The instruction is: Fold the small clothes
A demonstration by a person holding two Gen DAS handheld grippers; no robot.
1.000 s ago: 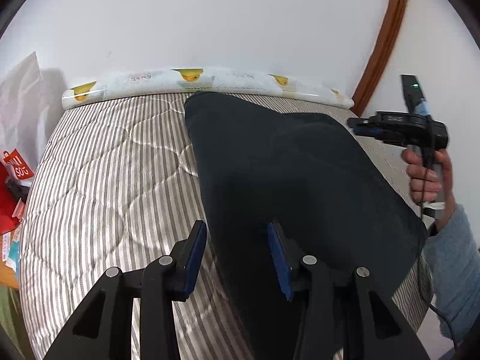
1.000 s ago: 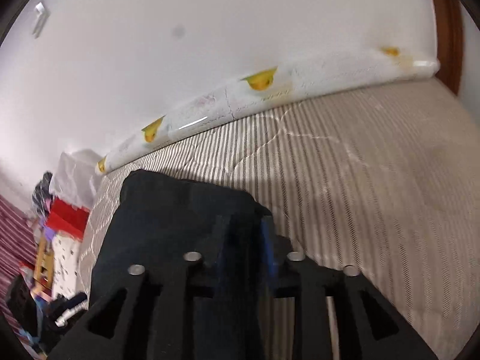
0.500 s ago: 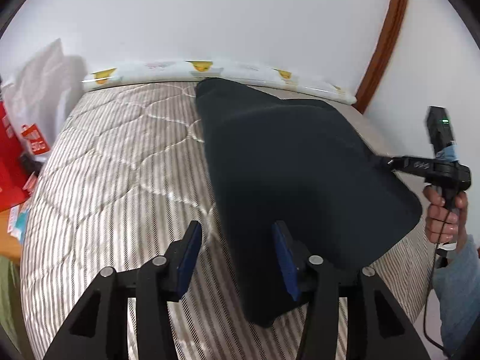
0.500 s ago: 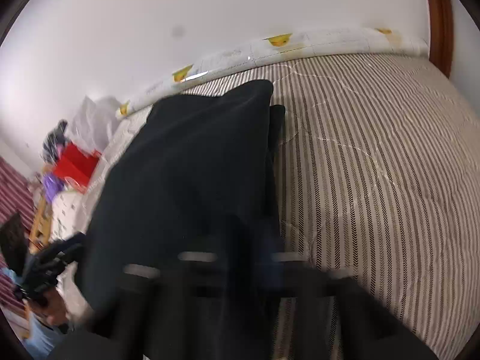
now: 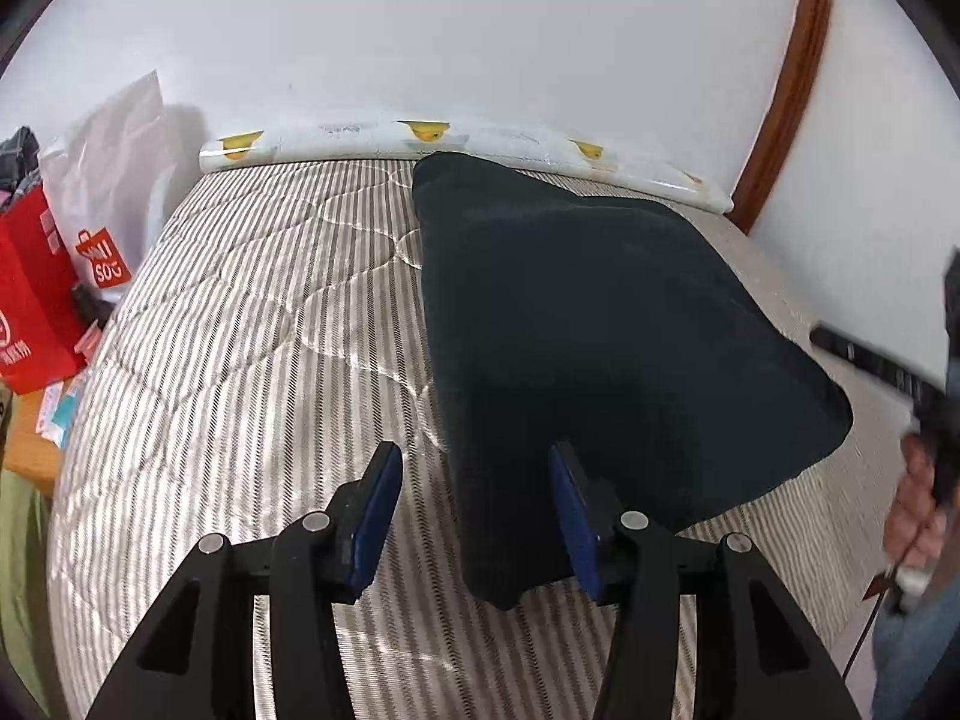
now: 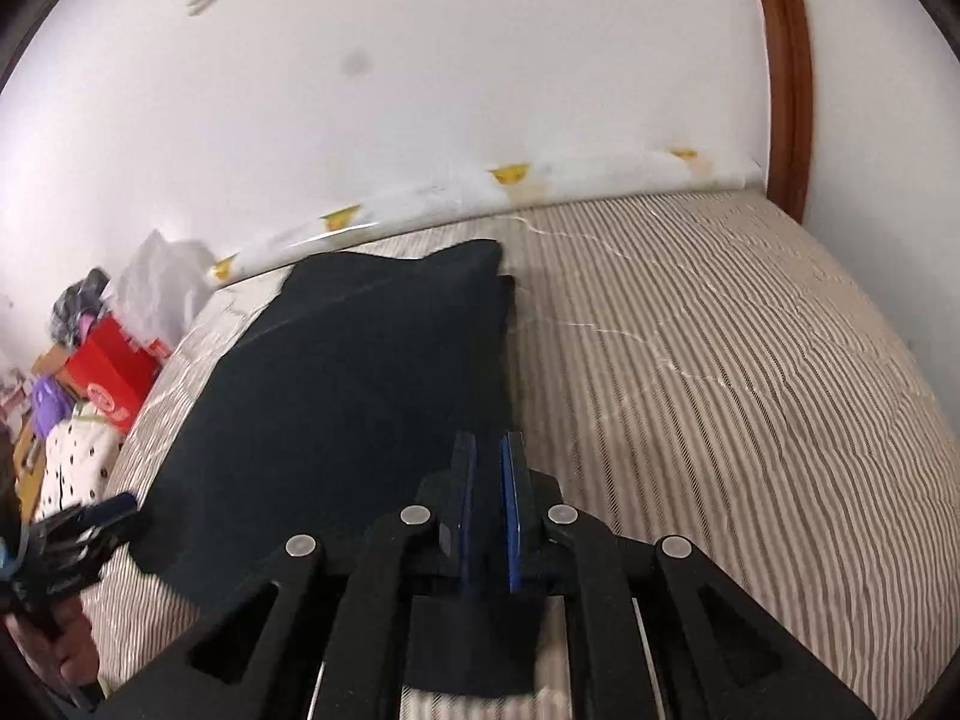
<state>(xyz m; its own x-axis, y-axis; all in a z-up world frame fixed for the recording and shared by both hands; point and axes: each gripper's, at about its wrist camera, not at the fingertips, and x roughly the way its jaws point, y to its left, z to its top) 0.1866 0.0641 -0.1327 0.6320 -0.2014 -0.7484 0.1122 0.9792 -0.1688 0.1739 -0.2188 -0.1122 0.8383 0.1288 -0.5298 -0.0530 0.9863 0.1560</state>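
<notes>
Dark cloth (image 5: 588, 324), a small navy-black garment, lies spread across the striped quilted bed (image 5: 252, 324), its far corner reaching up toward the white roll with yellow prints (image 5: 432, 141) that runs along the wall. Left gripper (image 5: 474, 516) hovers low over the near corner of the cloth with its blue pads standing apart; that corner sits between them, close against the right-hand pad, but whether the pad touches it I can't make out (the other pad is plainly clear of it, over bare bedding). Right gripper (image 6: 487, 504) shows from its own camera with the two blue pads drawn almost together, only a thin slit between, and a dark strip of the cloth passes between them, so it is pinching the garment at the near edge. From the left camera a hand (image 5: 918, 510) and the right tool appear blurred at the right border, beside the cloth's outer corner. Red bags (image 5: 30, 294) and white ones sit off the bed's left side.
</notes>
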